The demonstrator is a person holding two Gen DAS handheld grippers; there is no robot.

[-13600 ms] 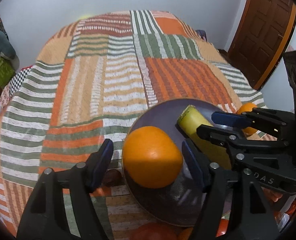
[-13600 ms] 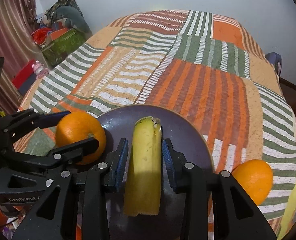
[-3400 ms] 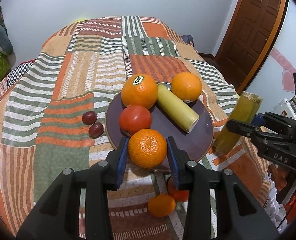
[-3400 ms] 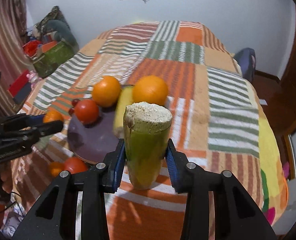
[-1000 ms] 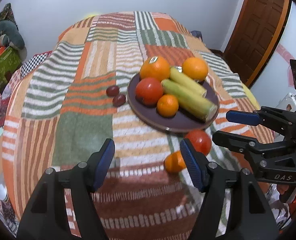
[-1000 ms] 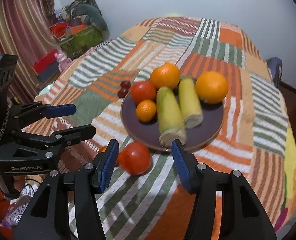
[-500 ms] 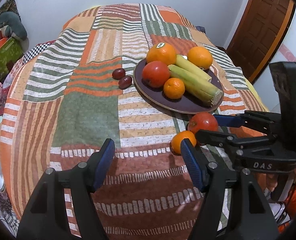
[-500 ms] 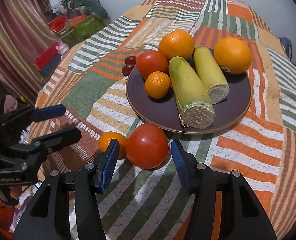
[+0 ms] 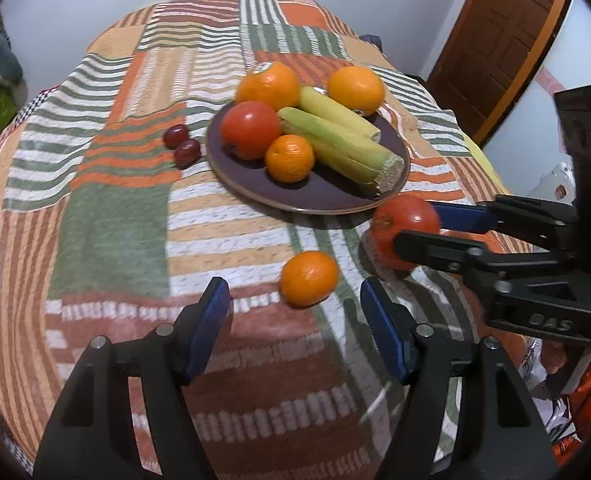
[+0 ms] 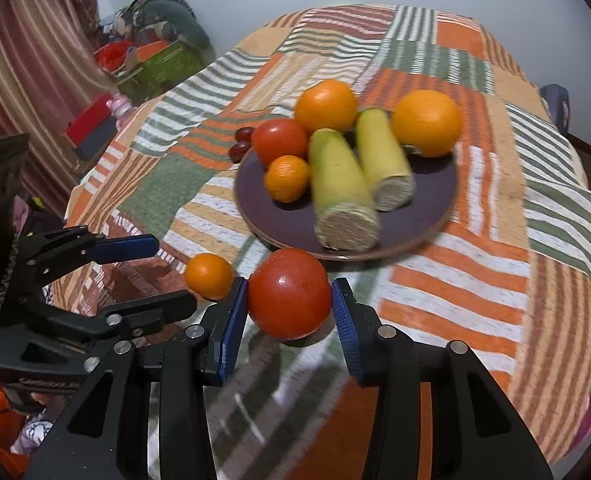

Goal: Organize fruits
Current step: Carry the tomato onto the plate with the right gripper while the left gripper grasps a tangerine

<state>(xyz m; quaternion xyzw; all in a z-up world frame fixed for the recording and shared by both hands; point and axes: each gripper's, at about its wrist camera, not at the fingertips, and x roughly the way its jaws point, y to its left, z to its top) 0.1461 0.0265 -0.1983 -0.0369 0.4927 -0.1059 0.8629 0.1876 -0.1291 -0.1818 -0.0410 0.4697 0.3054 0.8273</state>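
While our right hand-held gripper [image 10: 289, 320] brackets the loose tomato [image 10: 289, 294] with its jaws spread, the fruit rests on the table [image 9: 111, 216] just off the plate [image 10: 427, 216]. Our left hand-held gripper [image 9: 295, 316] hangs open near the small orange [image 9: 309, 278], not touching it, toward the table's near edge.

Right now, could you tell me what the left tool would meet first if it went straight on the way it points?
Most likely the small orange lying on the cloth just beyond the open left tool, slightly right of centre; depth is hard to judge. Farther on lies the plate.
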